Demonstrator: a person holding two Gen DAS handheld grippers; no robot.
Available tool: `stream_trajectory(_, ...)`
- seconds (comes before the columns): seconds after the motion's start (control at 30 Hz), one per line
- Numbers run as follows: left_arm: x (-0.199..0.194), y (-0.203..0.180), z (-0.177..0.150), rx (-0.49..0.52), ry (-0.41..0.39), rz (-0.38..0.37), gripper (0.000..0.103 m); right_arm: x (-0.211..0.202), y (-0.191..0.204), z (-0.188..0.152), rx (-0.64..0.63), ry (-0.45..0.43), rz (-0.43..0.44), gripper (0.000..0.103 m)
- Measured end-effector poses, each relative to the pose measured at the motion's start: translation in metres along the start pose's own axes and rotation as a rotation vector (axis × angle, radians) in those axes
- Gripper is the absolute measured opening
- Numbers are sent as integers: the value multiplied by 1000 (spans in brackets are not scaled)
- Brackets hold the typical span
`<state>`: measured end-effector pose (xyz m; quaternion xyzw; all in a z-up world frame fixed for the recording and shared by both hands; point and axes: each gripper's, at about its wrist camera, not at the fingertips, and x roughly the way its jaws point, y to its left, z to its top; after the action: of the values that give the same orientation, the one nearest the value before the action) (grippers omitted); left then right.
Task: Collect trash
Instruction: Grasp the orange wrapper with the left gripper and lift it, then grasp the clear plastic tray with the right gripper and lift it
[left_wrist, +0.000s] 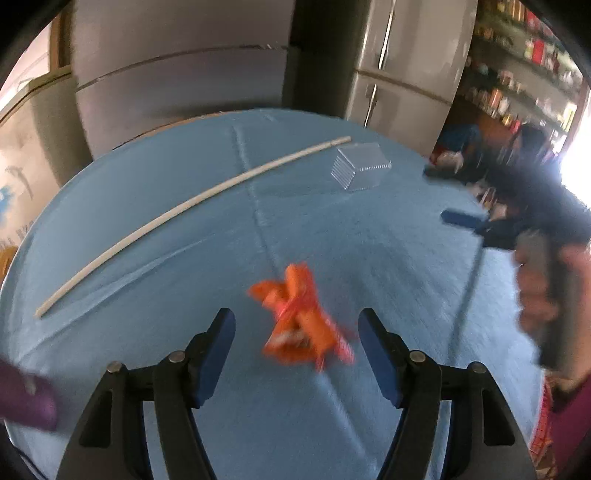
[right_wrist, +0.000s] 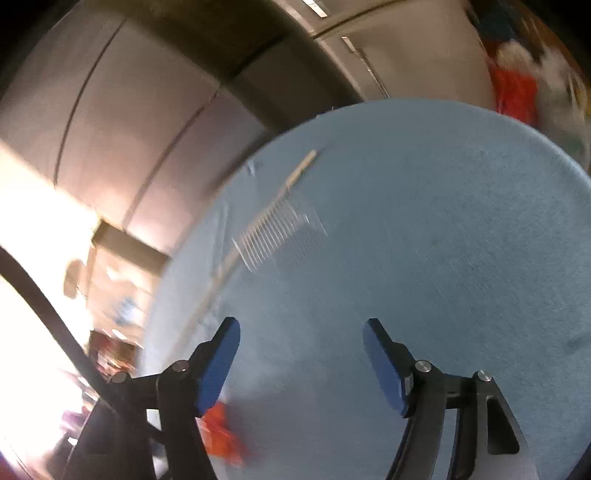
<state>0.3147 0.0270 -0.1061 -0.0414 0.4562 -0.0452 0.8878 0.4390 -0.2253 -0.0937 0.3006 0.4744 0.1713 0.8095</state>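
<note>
Round table (left_wrist: 155, 206) under a blue cloth. A long pale stick (left_wrist: 177, 214) runs along its left side toward the far edge; a clear ribbed box (left_wrist: 360, 168) sits near the far edge. Closer in, an orange wrapper (left_wrist: 299, 321), blurred, perhaps crumpled.

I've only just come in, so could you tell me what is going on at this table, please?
A person is clearing trash from a table under a blue cloth, with tongs in each hand. The left tongs are open around a crumpled orange wrapper, which lies between the fingers but is not yet pinched. The right tongs are open and hold nothing. A clear ribbed plastic box and a long pale stick lie farther back on the cloth.
</note>
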Motion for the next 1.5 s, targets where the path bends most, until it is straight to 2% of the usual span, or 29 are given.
stream_trajectory(0.1, 33, -12, 11, 23, 77, 30, 70, 8, 7, 22, 100, 10, 8, 77)
stream_trajectory(0.17, 45, -13, 10, 20, 118, 43, 68, 17, 13, 36, 147, 11, -22, 78)
stream_trajectory(0.23, 45, -6, 7, 16, 104, 27, 53, 29, 16, 46, 204, 38, -36, 78)
stream_trajectory(0.27, 47, -4, 8, 22, 108, 27, 36, 36, 18, 50, 239, 52, -49, 78)
stream_trajectory(0.3, 44, -2, 7, 37, 112, 22, 29, 42, 19, 53, 265, 64, -70, 78)
stream_trajectory(0.37, 38, 7, 1, 38, 115, -35, 28, 51, 21, 55, 305, 70, -96, 78)
stream_trajectory(0.43, 24, 15, -7, 54, 89, -44, 27, 61, 27, 56, 339, 75, -112, 78)
stream_trajectory(0.53, 3, 16, -21, 71, 38, -59, 27, 75, 41, 58, 359, 66, -181, 78)
stream_trajectory(0.6, -21, 21, -33, 92, -16, -38, 27, 84, 47, 59, 357, 69, -219, 78)
stream_trajectory(0.7, -47, 34, -53, 104, -68, -7, 27, 93, 61, 60, 335, 30, -339, 78)
stream_trajectory(0.77, -62, 42, -65, 99, -89, 6, 27, 101, 67, 62, 315, 21, -430, 78)
stream_trajectory(0.87, -79, 60, -84, 67, -95, 20, 27, 113, 72, 60, 286, 32, -511, 78)
stream_trajectory(0.97, -90, 70, -98, 35, -83, 20, 27, 119, 79, 57, 225, 25, -530, 72)
stream_trajectory(1.03, -97, 72, -104, 26, -76, 23, 27, 117, 88, 53, 168, 12, -518, 57)
stream_trajectory(1.1, -98, 75, -114, 17, -75, 15, 27, 114, 95, 48, 122, 23, -512, 51)
stream_trajectory(1.2, -97, 78, -115, -9, -65, 3, 27, 107, 99, 34, 49, 44, -496, 50)
stream_trajectory(1.33, -110, 78, -122, -18, -84, 4, 27, 83, 95, 10, 19, 60, -409, 50)
stream_trajectory(1.5, -123, 79, -123, -51, -98, -23, 27, 36, 100, -41, -88, 90, -313, 50)
